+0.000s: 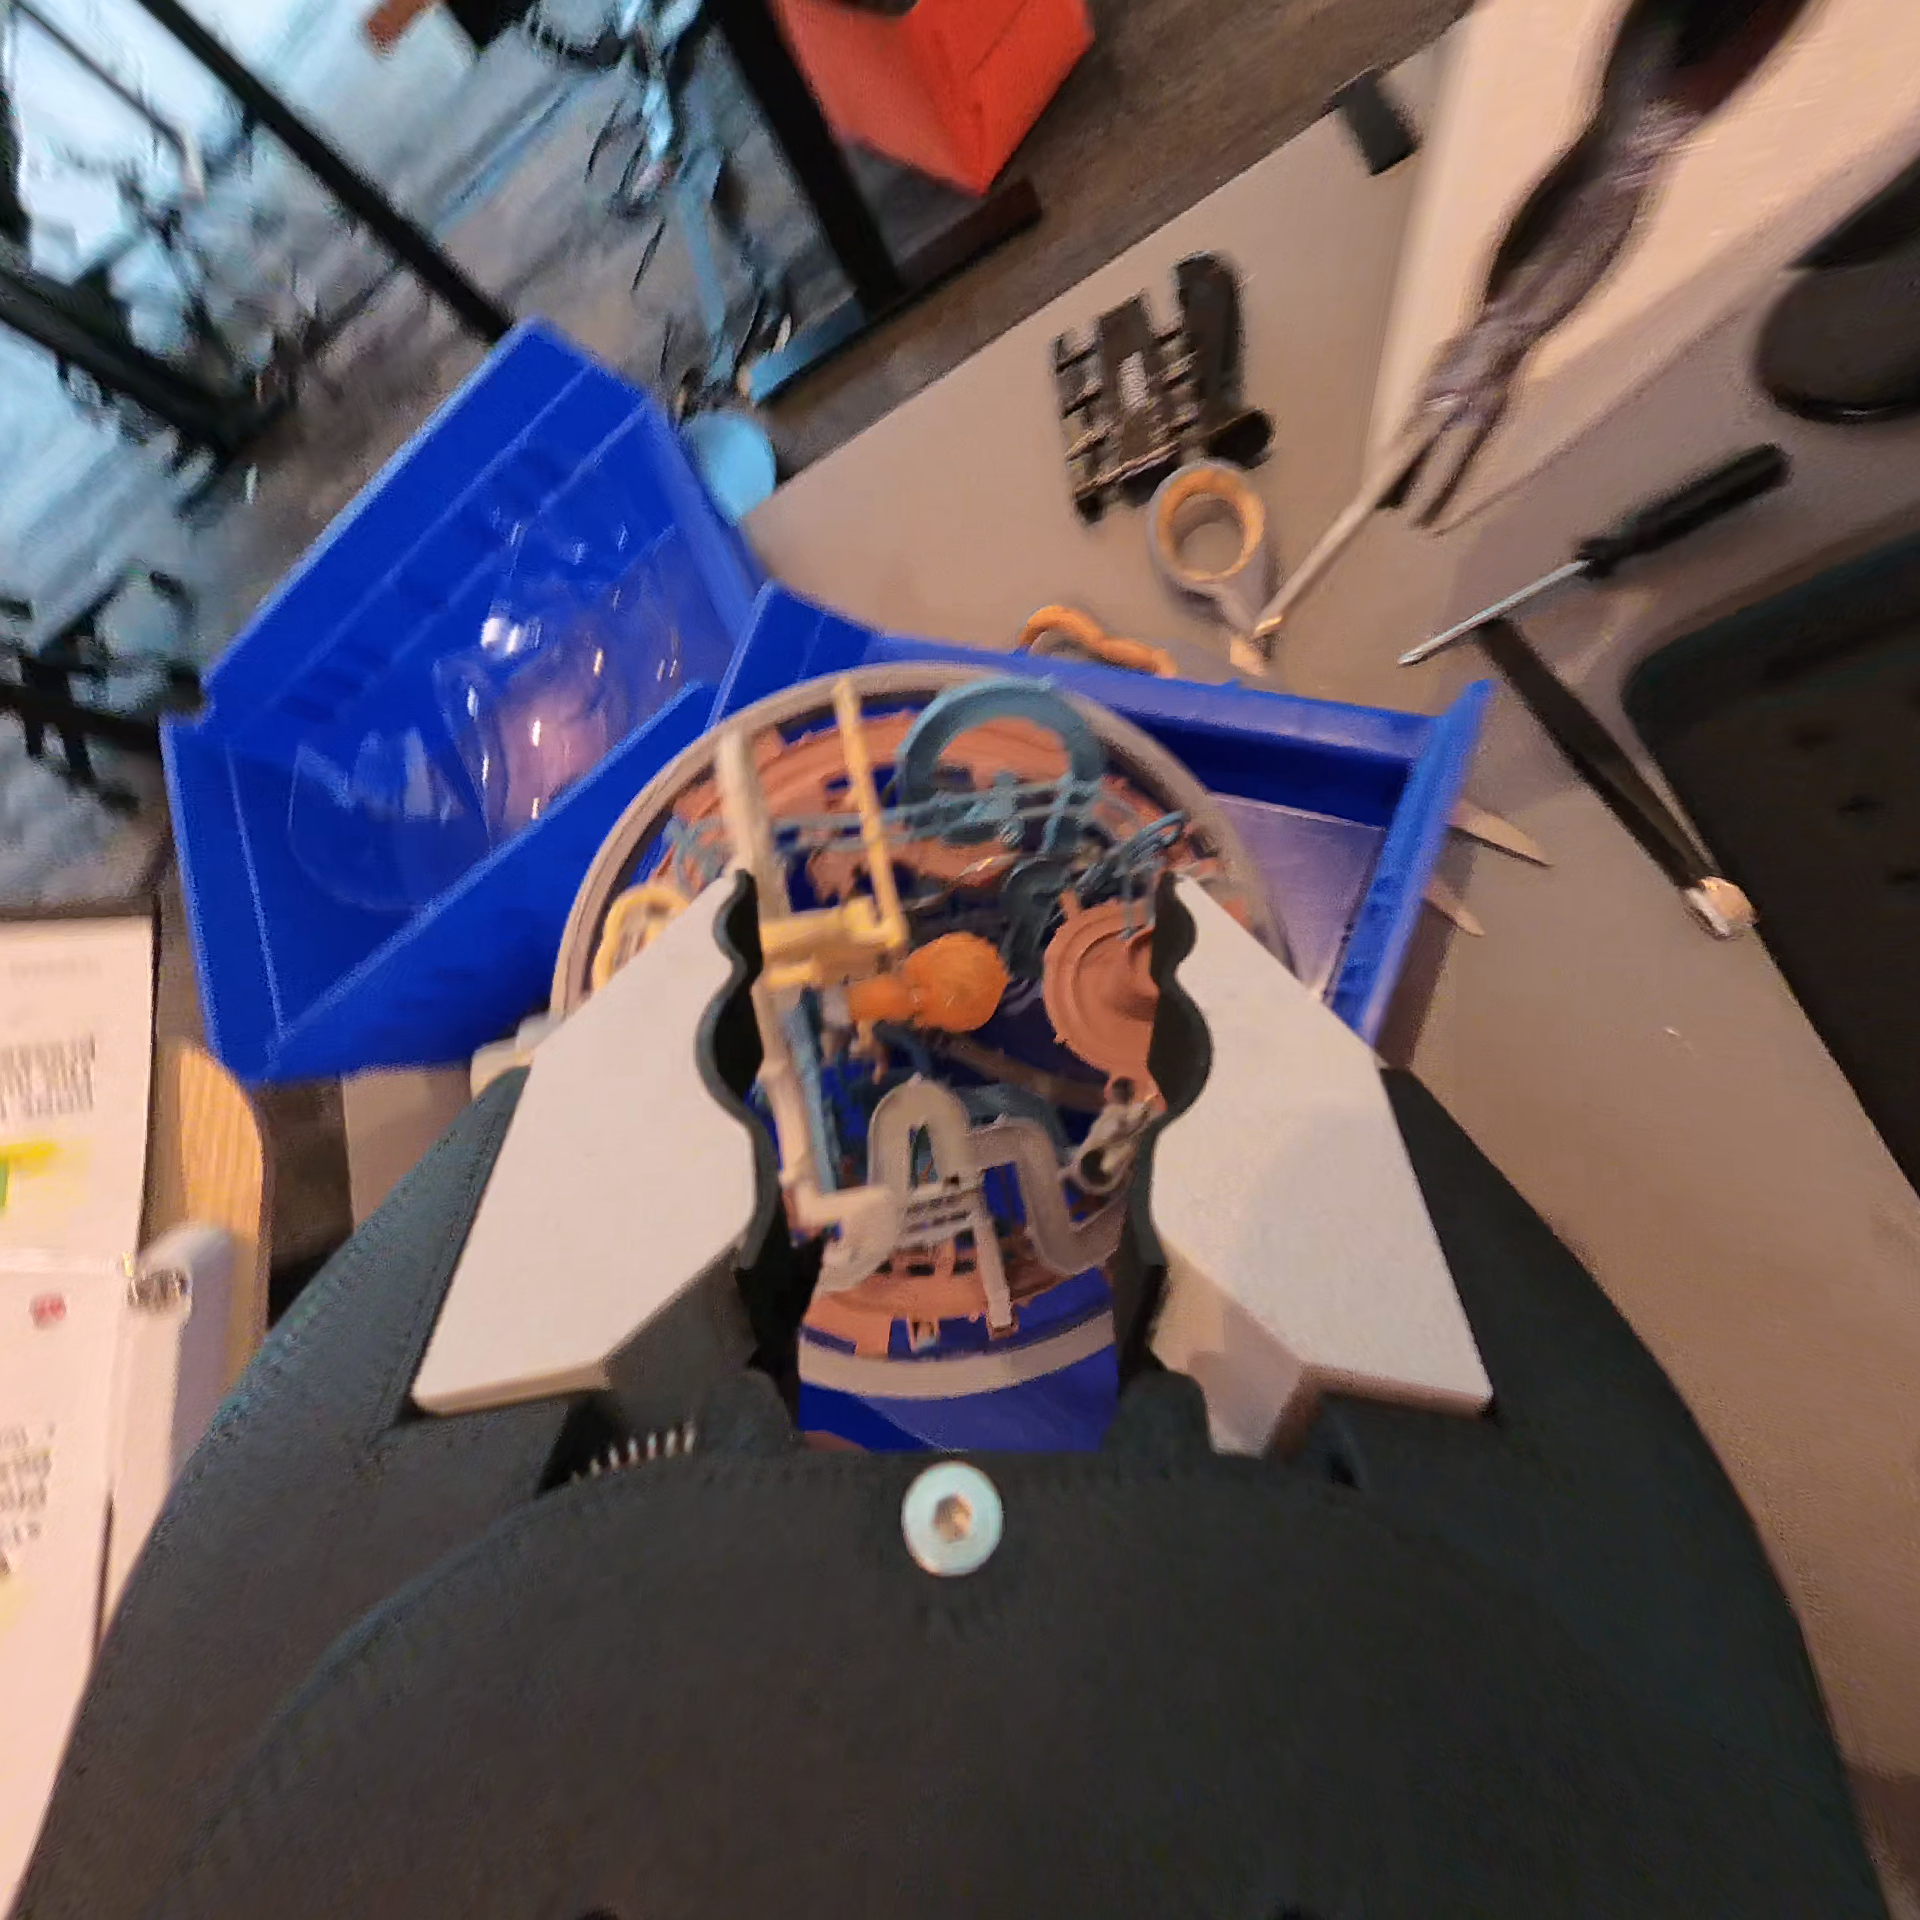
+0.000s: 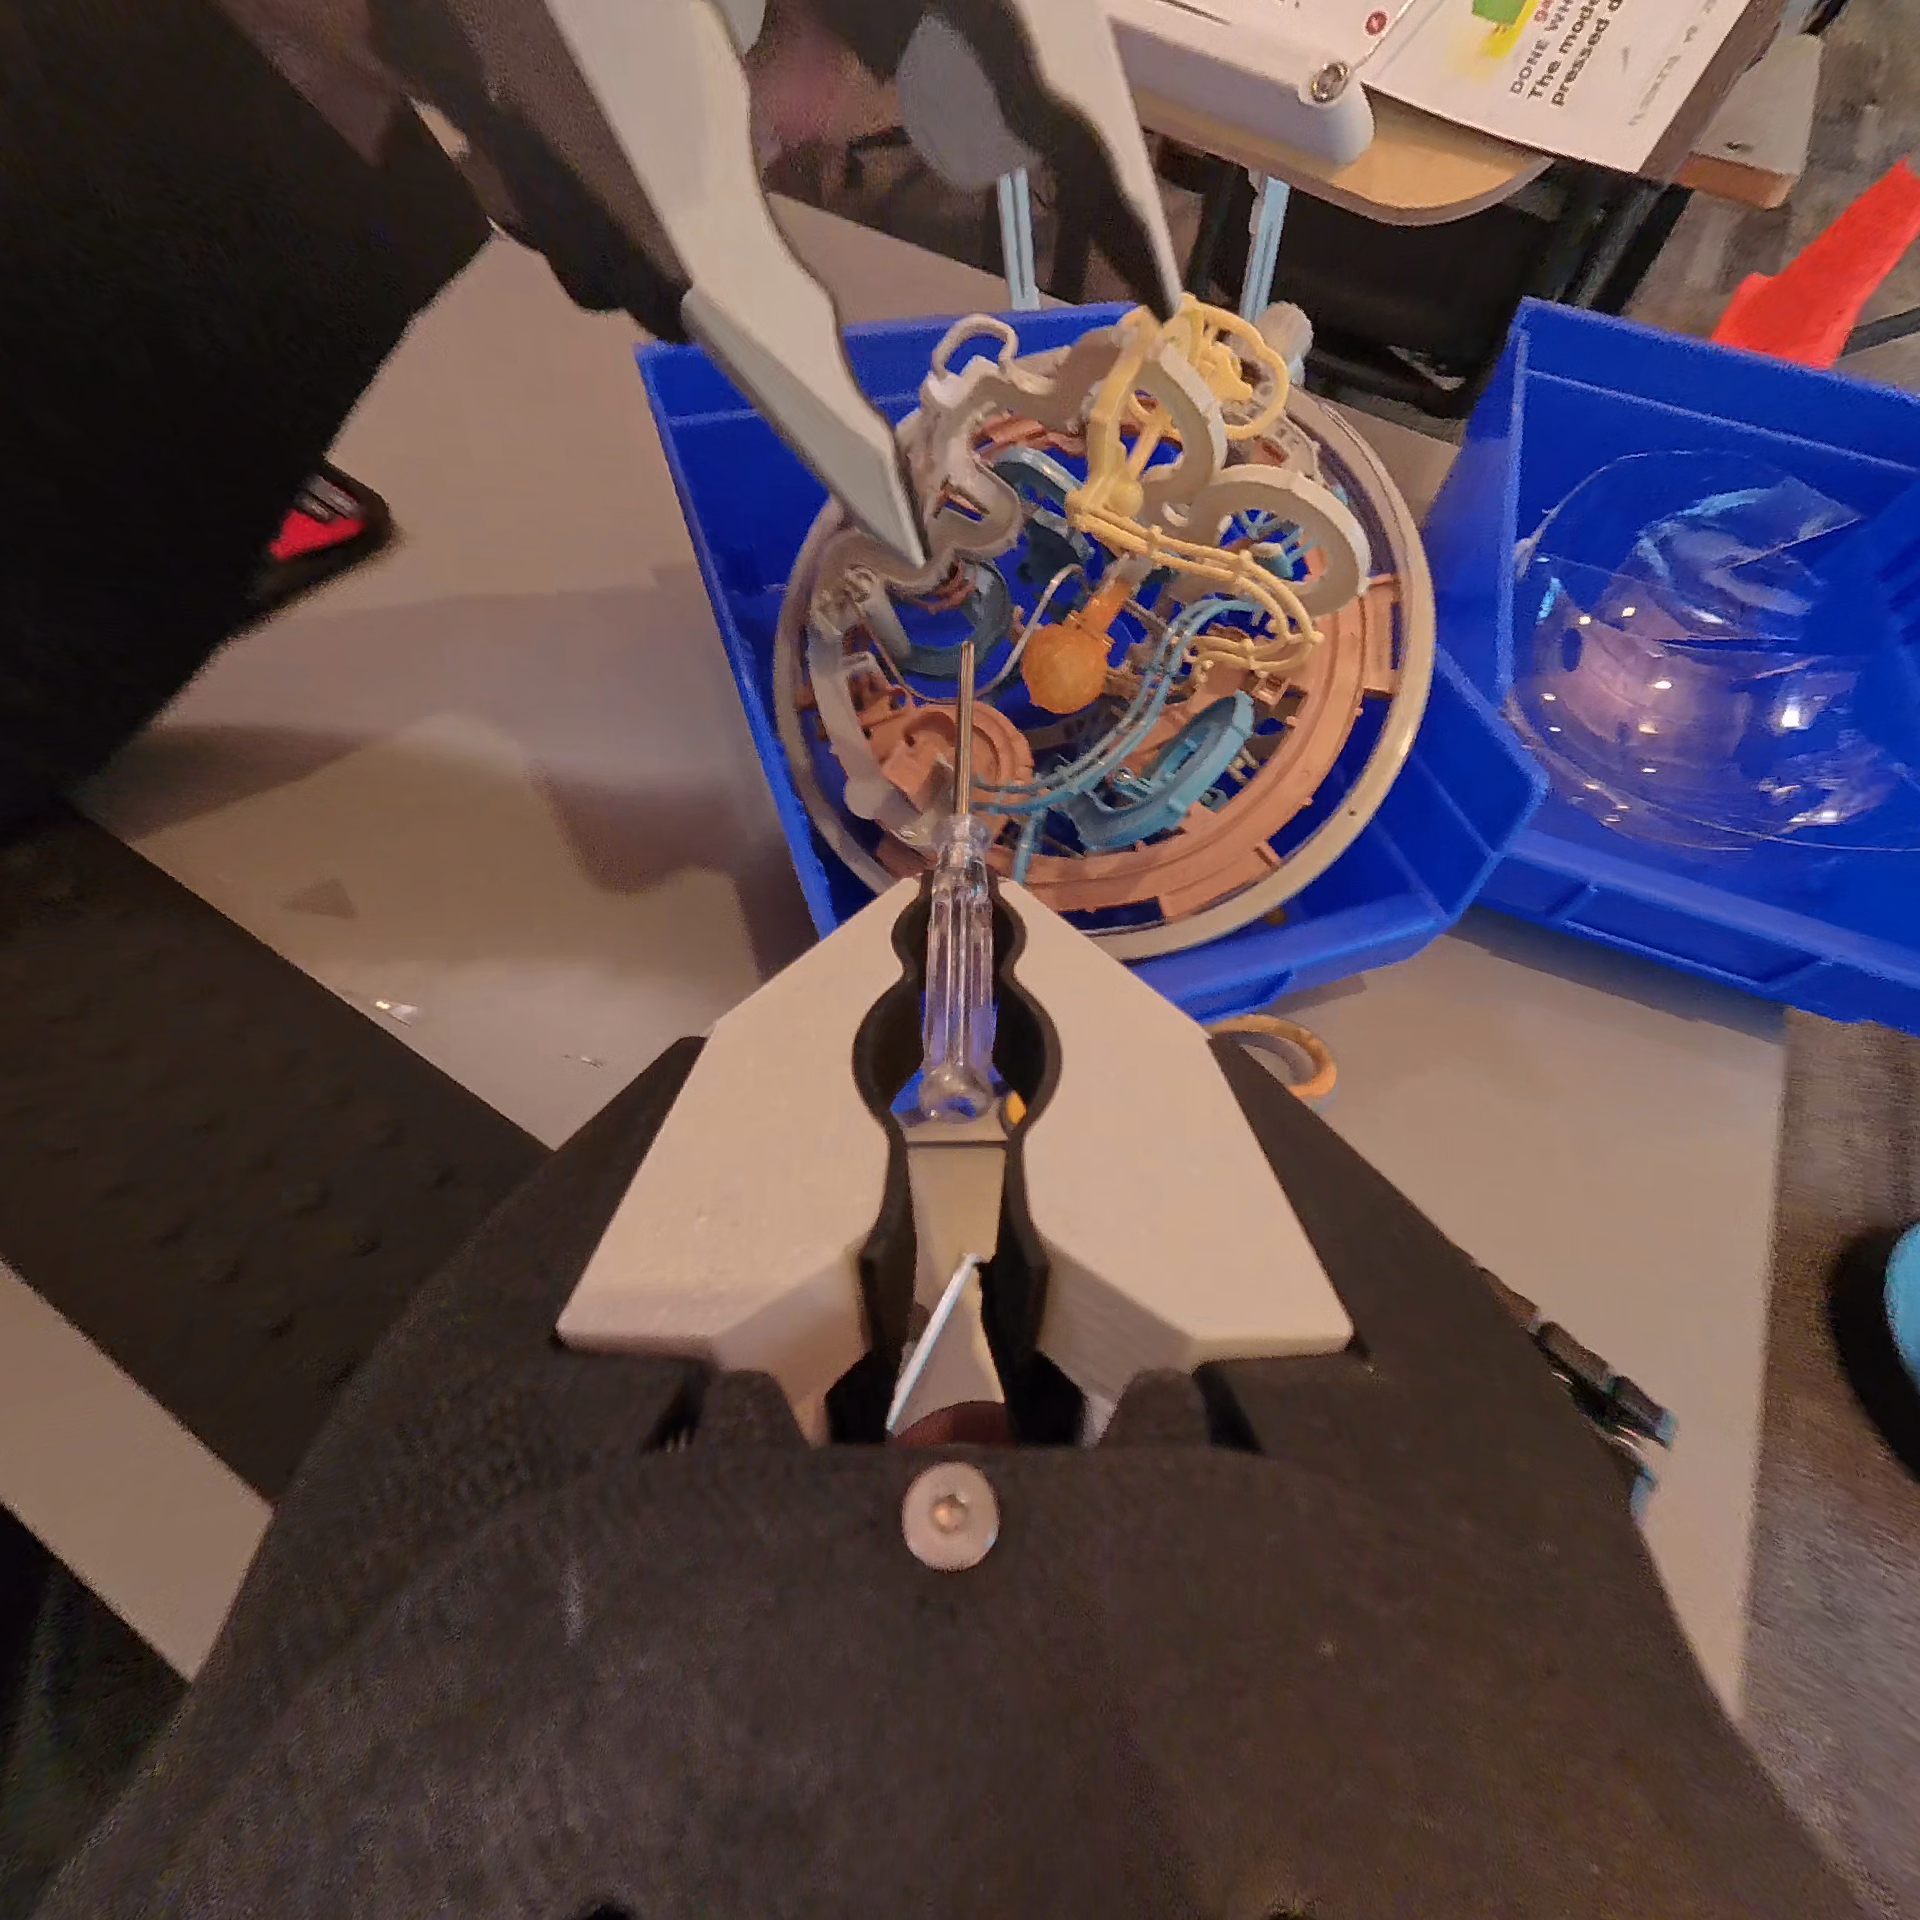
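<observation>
Clamped between the fingers of our right gripper (image 2: pixel 961 914) is a small screwdriver (image 2: pixel 958 987) with a clear handle, its thin shaft pointing ahead at the marble-maze ball (image 2: pixel 1101 665). That ball, a tangle of tan, blue, grey and yellow tracks around an orange sphere, sits in a blue bin (image 2: pixel 1382 862) straight ahead of this gripper. Our left gripper (image 1: pixel 951 904) is spread wide around the top of the maze (image 1: pixel 935 935); seen from the right, one fingertip (image 2: pixel 883 509) touches a grey track, the other the yellow one. Beyond it to the left, a second blue bin (image 1: pixel 343 790) holds a clear dome (image 1: pixel 488 758). Ahead and right on the desk (image 1: pixel 1558 1091) lie tape (image 1: pixel 1210 525), a black-handled screwdriver (image 1: pixel 1600 556) and tweezers (image 1: pixel 1600 779).
</observation>
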A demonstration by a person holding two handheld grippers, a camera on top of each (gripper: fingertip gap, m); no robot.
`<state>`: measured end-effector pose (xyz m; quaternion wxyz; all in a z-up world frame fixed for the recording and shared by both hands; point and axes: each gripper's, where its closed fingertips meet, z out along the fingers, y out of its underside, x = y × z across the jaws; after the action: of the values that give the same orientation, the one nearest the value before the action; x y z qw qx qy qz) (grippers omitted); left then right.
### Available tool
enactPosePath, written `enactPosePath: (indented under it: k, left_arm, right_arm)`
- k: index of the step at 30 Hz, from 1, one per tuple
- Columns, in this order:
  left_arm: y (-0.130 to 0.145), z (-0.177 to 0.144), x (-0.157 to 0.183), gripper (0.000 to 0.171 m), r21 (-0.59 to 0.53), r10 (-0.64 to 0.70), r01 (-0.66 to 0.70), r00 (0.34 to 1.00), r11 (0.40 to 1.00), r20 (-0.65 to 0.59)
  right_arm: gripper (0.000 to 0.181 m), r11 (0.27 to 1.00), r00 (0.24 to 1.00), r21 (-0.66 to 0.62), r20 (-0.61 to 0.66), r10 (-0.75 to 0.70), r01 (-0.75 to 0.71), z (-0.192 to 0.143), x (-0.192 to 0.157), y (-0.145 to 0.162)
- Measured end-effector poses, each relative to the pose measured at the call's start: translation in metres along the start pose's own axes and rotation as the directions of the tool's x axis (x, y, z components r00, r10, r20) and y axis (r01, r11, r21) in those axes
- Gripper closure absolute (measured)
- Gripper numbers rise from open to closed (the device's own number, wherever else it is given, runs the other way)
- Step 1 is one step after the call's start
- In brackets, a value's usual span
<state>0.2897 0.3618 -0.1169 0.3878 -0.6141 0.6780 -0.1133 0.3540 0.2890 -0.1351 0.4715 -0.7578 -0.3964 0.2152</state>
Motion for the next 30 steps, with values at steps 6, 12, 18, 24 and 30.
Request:
enactPosePath:
  k: [6,12,18,24,30]
  left_arm:
    - [-0.053,0.005,0.049,0.129,0.149,0.292,-0.283,0.956,0.947,-0.036]
    - [-0.068,0.007,0.062,0.168,0.202,0.340,-0.326,0.939,0.924,-0.042]
    - [-0.077,0.003,0.068,0.171,0.259,0.346,-0.320,0.937,0.911,-0.060]
    - [-0.083,0.001,0.070,0.171,0.294,0.350,-0.320,0.935,0.901,-0.058]
    - [-0.083,0.003,0.070,0.171,0.287,0.355,-0.326,0.934,0.901,-0.053]
  right_arm:
    - [0.176,0.992,0.985,0.067,0.143,0.100,-0.111,-0.004,-0.011,-0.020]
    - [0.177,0.982,0.969,0.105,0.209,0.134,-0.158,-0.013,-0.016,-0.029]
    - [0.174,0.945,0.945,0.222,0.274,0.178,-0.243,-0.025,-0.017,-0.045]
    - [0.167,0.882,0.918,0.327,0.318,0.236,-0.340,-0.034,-0.014,-0.055]
    - [0.173,0.878,0.913,0.332,0.333,0.234,-0.346,-0.039,-0.015,-0.054]
